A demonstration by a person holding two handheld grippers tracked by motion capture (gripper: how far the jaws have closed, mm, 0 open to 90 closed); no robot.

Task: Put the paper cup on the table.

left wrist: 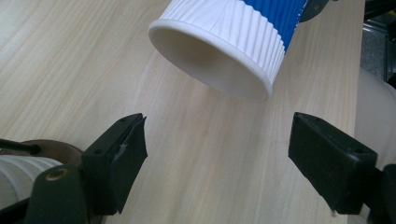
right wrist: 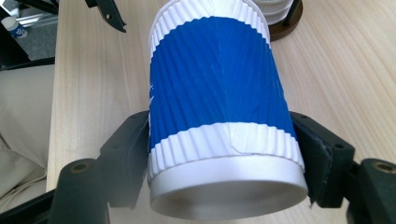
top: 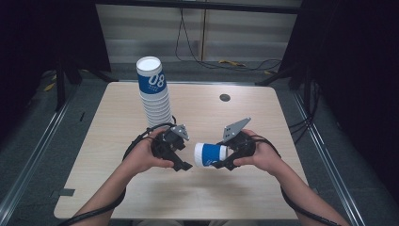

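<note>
Cup point(top: 210, 154) lies sideways, clamped near its base by the right gripper point(top: 229, 160) — mouth toward nine o'clock (presumably a handover) — left gripper point(top: 180, 157) parted, empty.

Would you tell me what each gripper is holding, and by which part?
The right gripper clamps the cup across its ribbed wall near the base. The left gripper stands open, holding nothing.

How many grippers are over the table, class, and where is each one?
2. The left gripper is beside the cup stack, jaws apart with nothing between them. The right gripper holds a blue-and-white cup sideways at the table's middle.
</note>
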